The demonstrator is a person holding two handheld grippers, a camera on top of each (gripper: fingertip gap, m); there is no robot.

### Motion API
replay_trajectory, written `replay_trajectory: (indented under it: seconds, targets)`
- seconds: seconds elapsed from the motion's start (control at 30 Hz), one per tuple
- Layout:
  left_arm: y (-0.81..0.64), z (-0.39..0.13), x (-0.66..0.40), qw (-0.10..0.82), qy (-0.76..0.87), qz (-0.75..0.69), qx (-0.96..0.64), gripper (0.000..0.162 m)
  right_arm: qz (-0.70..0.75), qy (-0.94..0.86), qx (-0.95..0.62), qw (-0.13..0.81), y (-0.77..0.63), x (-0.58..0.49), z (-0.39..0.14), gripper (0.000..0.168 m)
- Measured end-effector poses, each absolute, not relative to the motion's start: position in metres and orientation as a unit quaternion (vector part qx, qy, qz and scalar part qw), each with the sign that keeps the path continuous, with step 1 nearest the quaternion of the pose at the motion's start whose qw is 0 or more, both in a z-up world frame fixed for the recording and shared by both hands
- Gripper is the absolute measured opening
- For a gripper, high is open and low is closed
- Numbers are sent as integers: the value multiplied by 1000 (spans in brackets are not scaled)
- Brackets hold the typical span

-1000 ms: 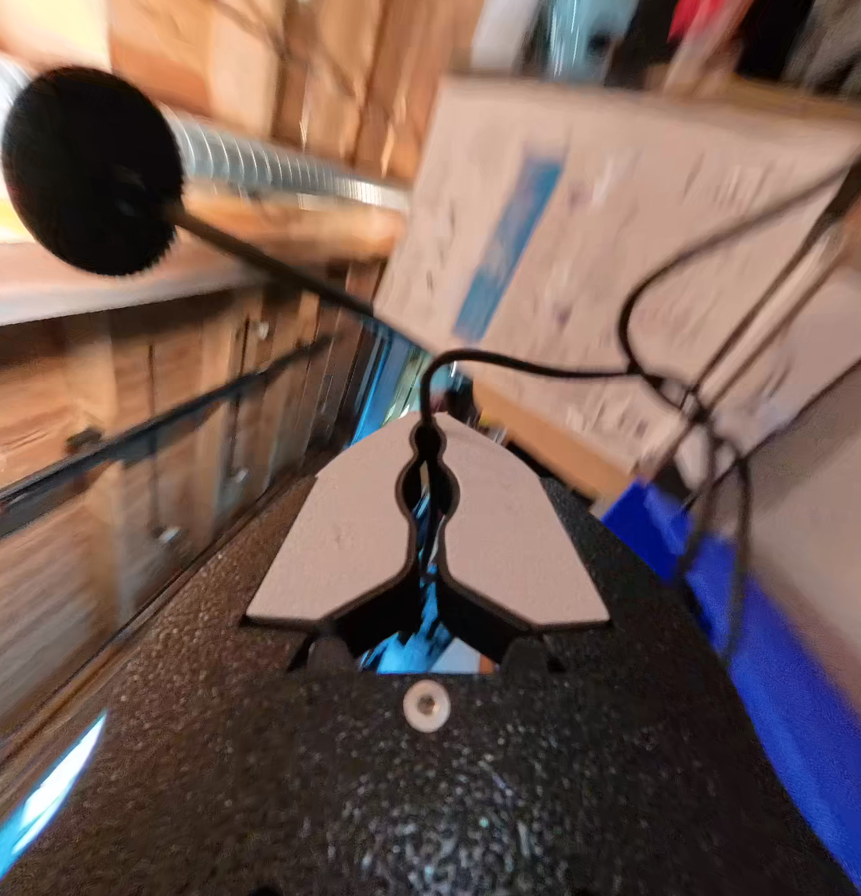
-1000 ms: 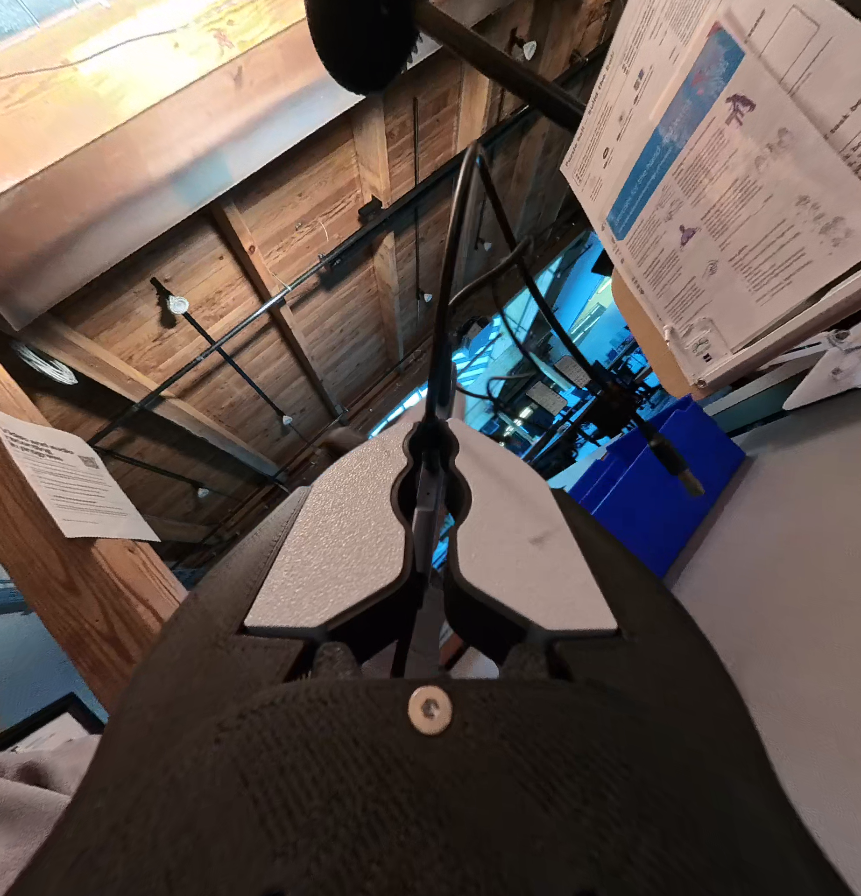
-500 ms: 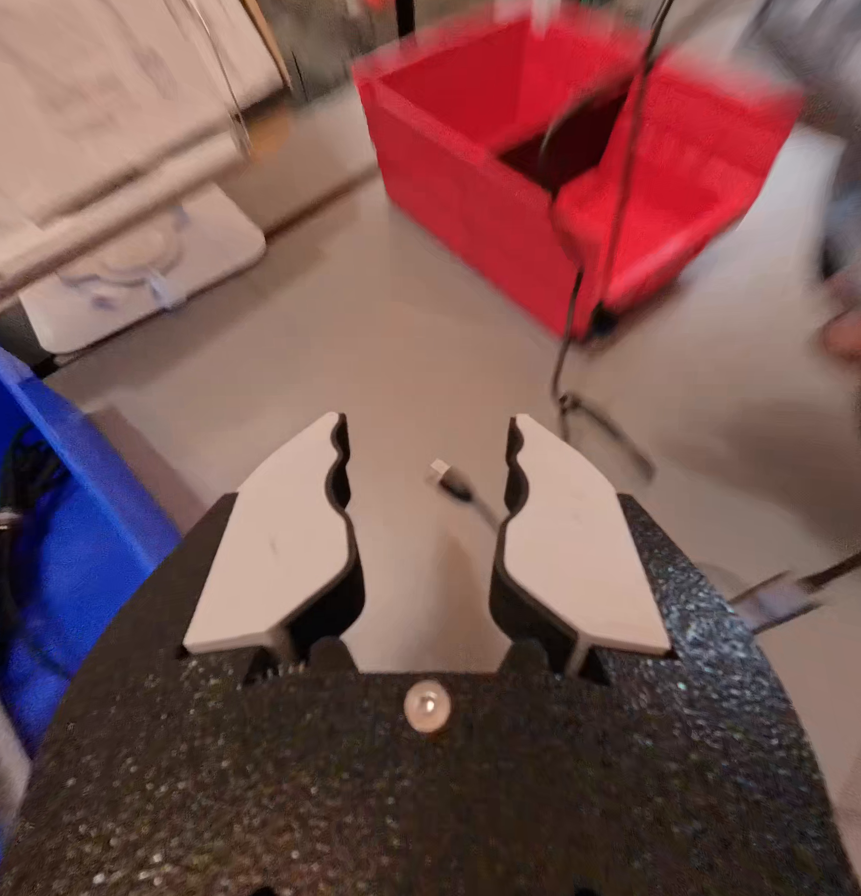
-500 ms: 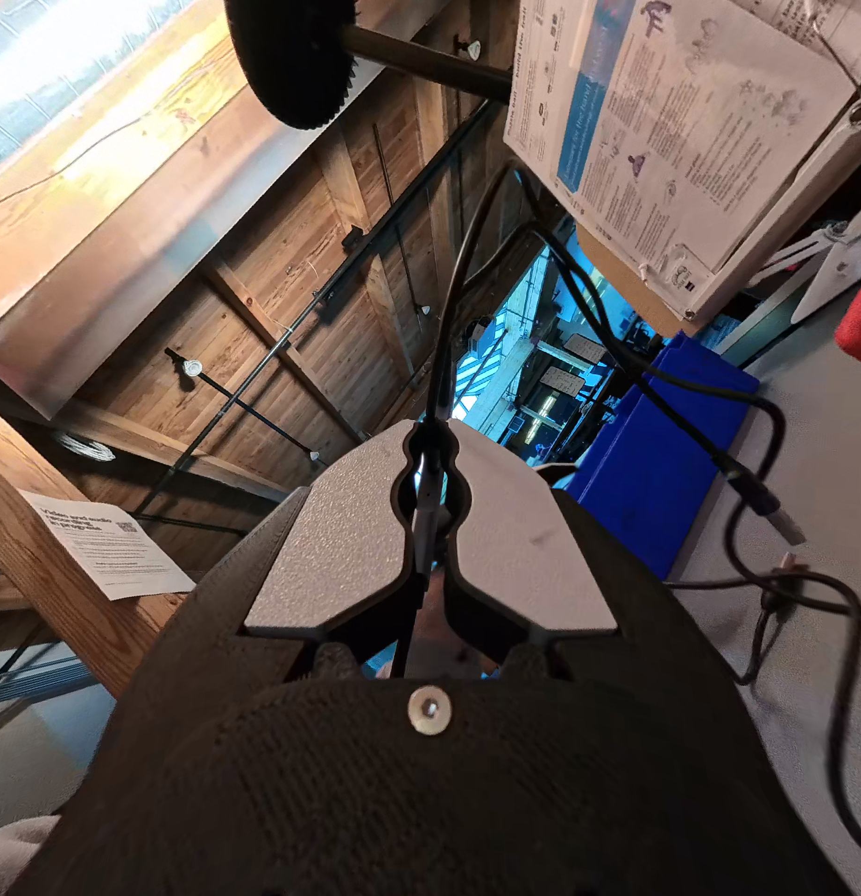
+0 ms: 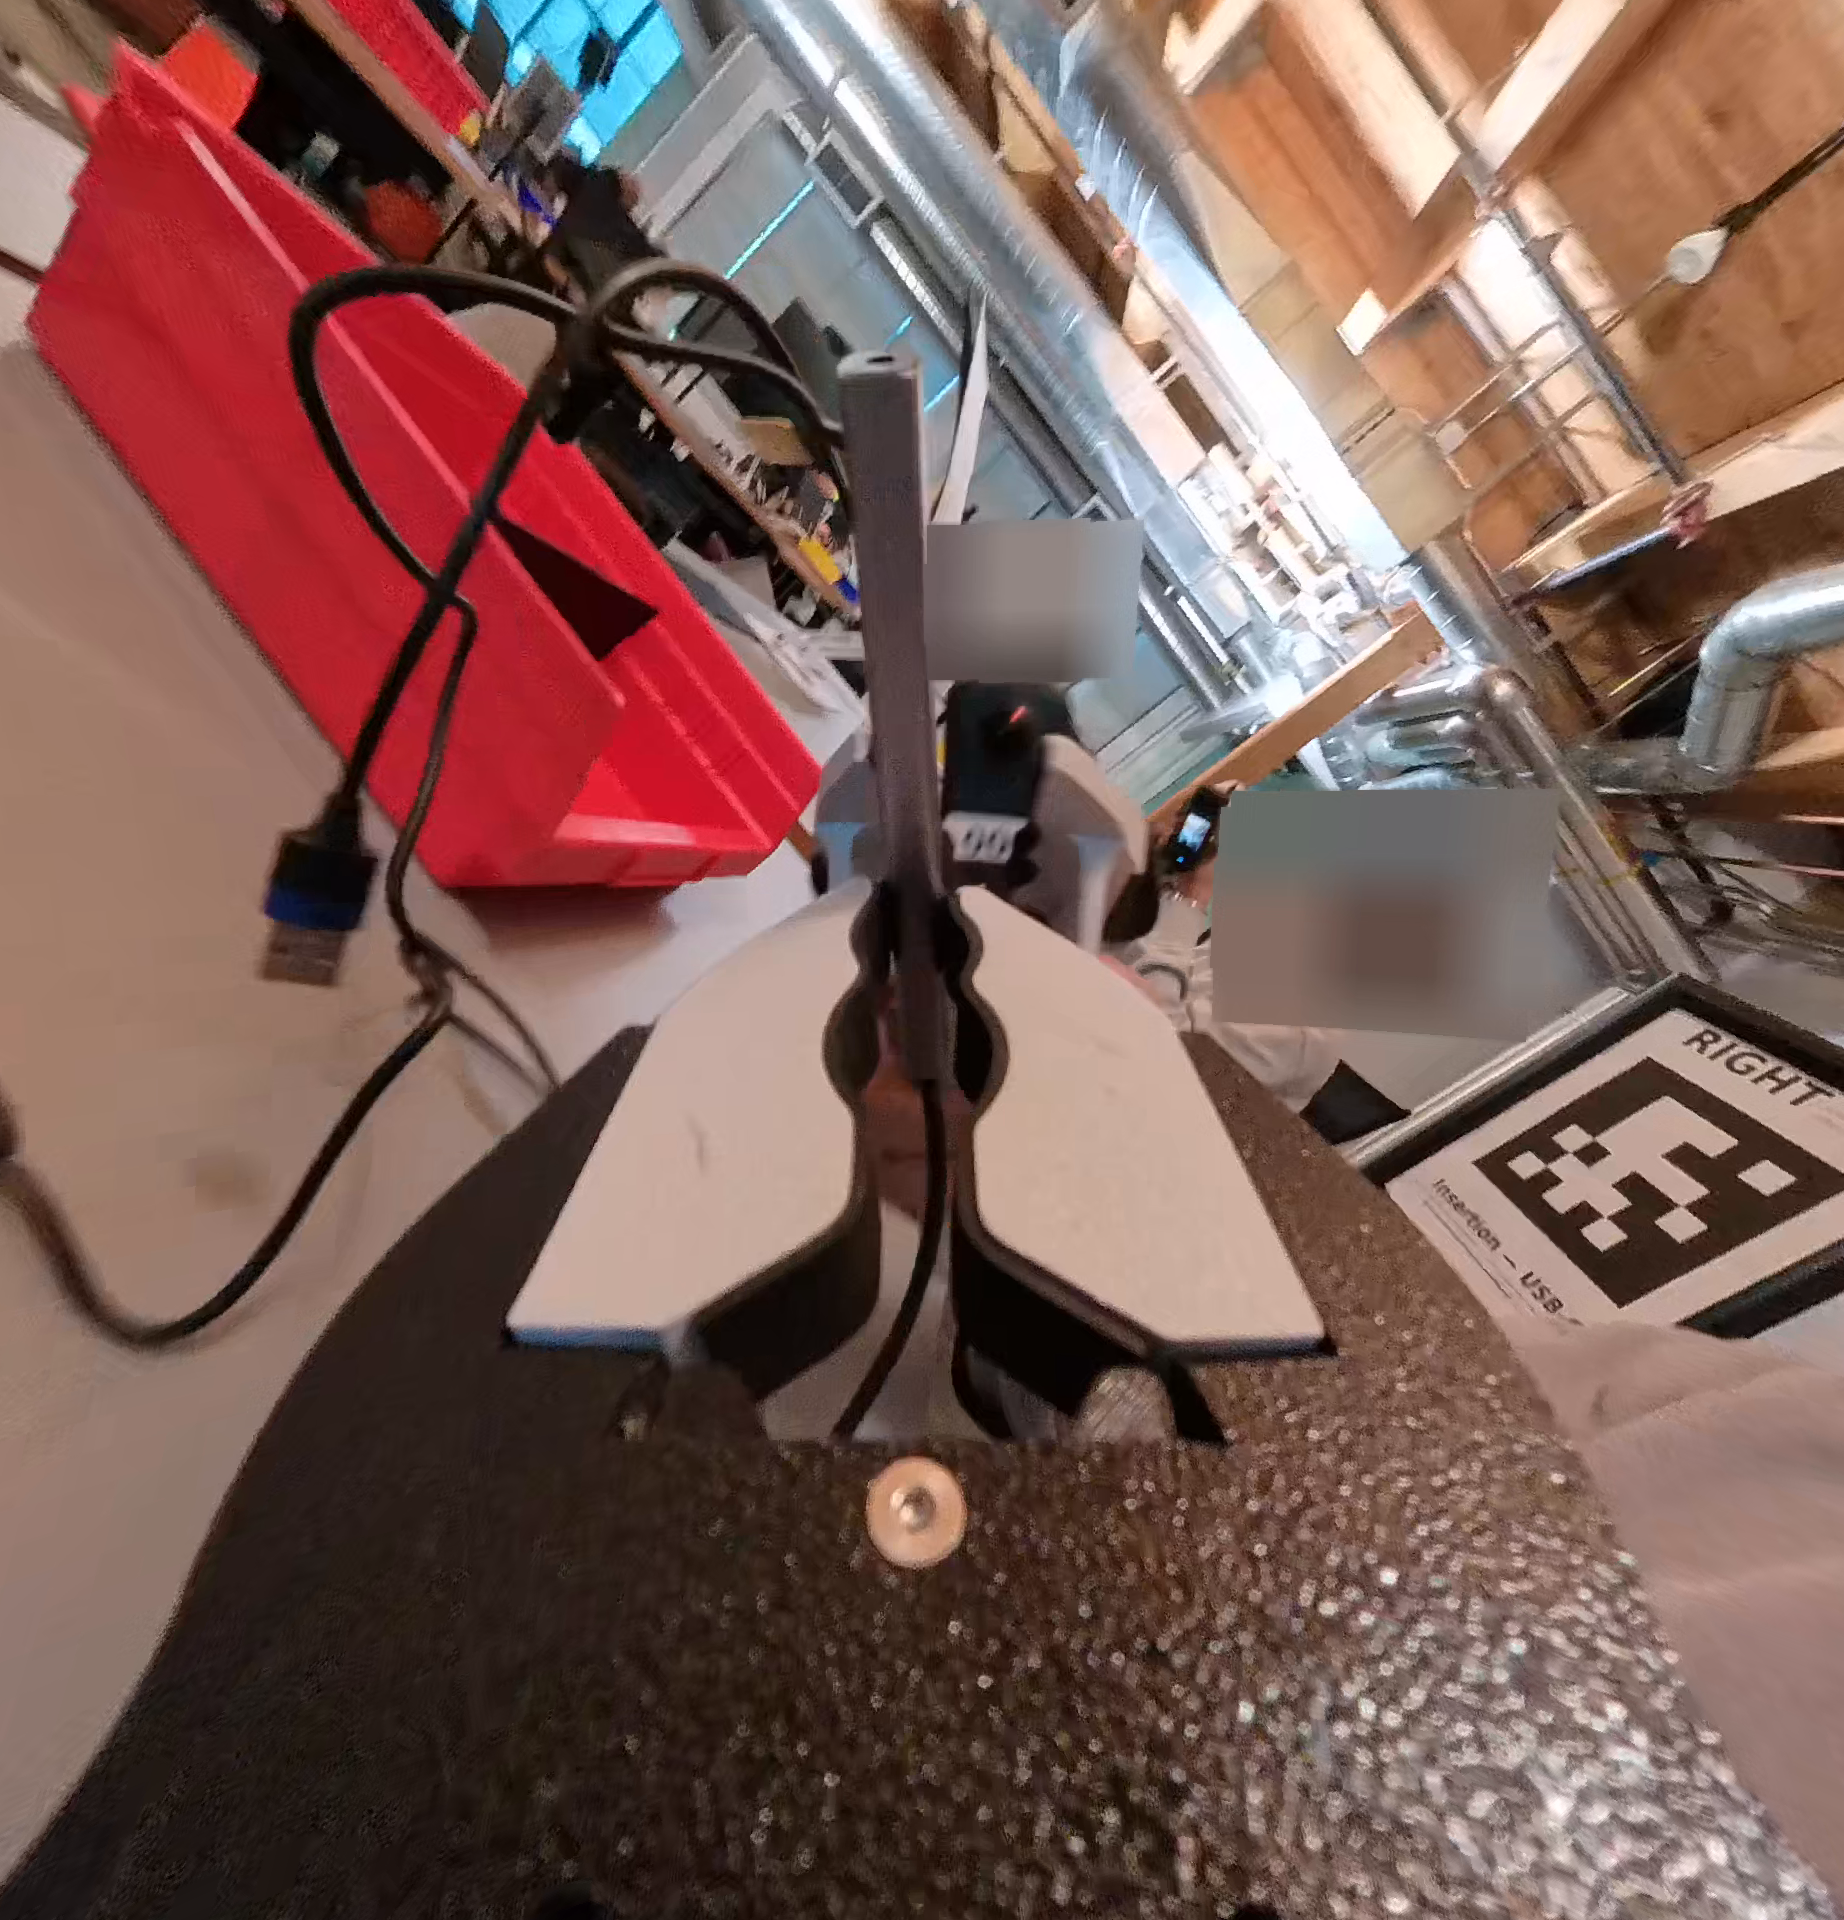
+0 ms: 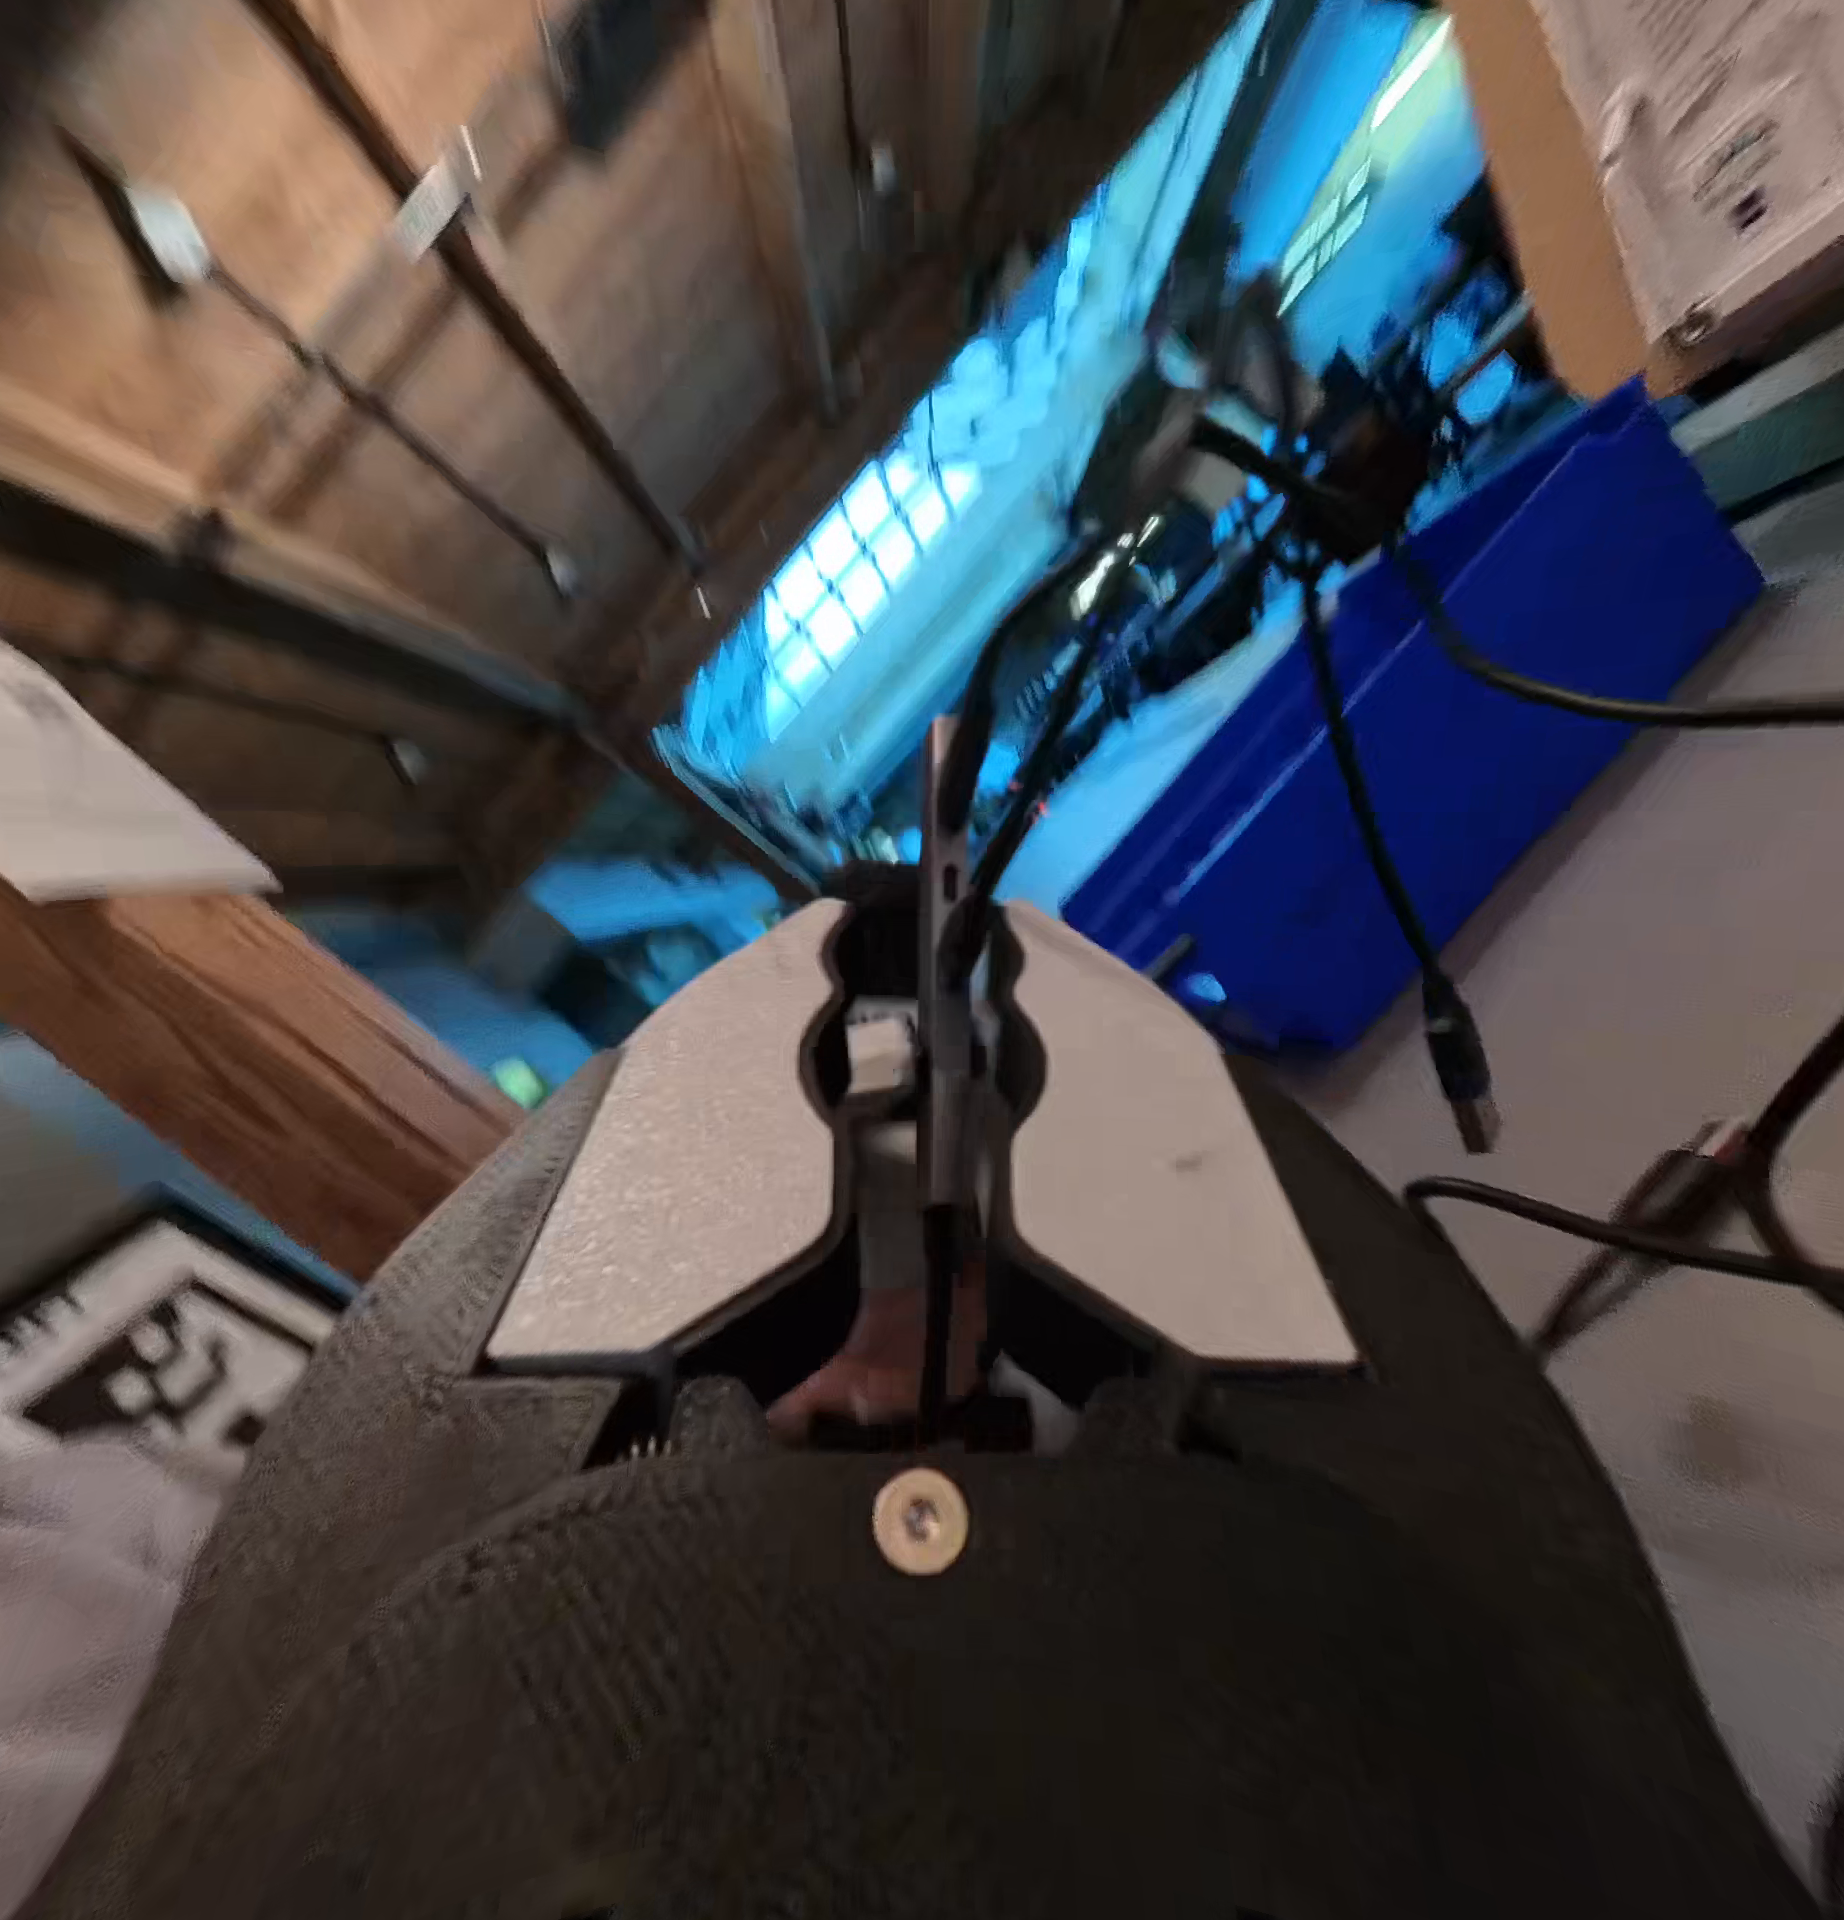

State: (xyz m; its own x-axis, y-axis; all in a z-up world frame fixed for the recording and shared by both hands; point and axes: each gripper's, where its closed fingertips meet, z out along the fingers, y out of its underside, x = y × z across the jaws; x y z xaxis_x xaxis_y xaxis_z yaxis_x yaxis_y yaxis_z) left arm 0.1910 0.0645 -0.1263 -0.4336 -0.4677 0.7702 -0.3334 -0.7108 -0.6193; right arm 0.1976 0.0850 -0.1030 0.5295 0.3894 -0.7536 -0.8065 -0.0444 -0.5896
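My left gripper (image 5: 913, 914) is shut on a slim grey hub-like bar (image 5: 890, 623) that stands up out of its fingertips. A black cable (image 5: 902, 1247) runs back between the fingers. My right gripper (image 6: 926, 925) faces it around the same grey bar (image 6: 941, 831), which lies near its right finger. Its jaws stand a little apart, wider than the bar. It also shows in the left wrist view (image 5: 985, 821) just behind the bar. Black cables (image 5: 419, 582) loop off the bar, and a USB plug with a blue collar (image 5: 310, 904) hangs over the table.
A red bin (image 5: 305, 468) stands on the grey table (image 5: 118, 1091) to the left. A blue bin (image 6: 1417, 748) stands at the table's far side. A framed black-and-white marker card (image 5: 1666, 1174) lies to the right. More cables and plugs (image 6: 1458, 1060) trail over the table.
My left gripper was open over the table half a second ago; it has swung up and shut on the grey bar. My right gripper's jaws have parted around that bar.
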Motion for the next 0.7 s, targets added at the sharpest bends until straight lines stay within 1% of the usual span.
replay_trajectory:
  seconds: [0.07,0.13,0.2,0.27,0.33,0.4,0.47,0.5,0.57,0.6,0.67,0.7]
  targets:
    - [77,-133,185,24,391,-737,-551,9,389,103,-653,641,83,190,-109,40]
    - [89,-140,179,3,407,-711,-574,8,234,10,-737,634,76,196,-118,48]
    - [90,-147,172,-34,438,-690,-575,9,73,-60,-743,663,71,205,-105,53]
    - [78,-158,162,-65,505,-662,-550,9,1,-121,-721,682,64,197,-92,59]
    - [65,-170,154,-63,583,-623,-517,9,-1,-126,-727,675,61,197,-90,58]
    - [51,-176,148,-59,642,-595,-480,9,77,-109,-740,659,59,193,-95,55]
    - [41,-180,149,-46,679,-576,-453,9,186,-115,-747,628,53,179,-105,36]
    - [38,-184,148,-43,696,-563,-443,9,209,-115,-755,611,52,177,-111,33]
    - [34,-194,147,-35,726,-536,-428,9,188,-117,-765,604,55,181,-121,31]
    - [32,-197,147,-30,737,-528,-421,9,171,-109,-772,602,58,185,-126,27]
    - [31,-202,148,-19,748,-514,-419,9,217,-119,-781,573,57,176,-137,15]
    - [32,-203,149,-13,752,-510,-418,9,235,-118,-781,566,58,174,-141,16]
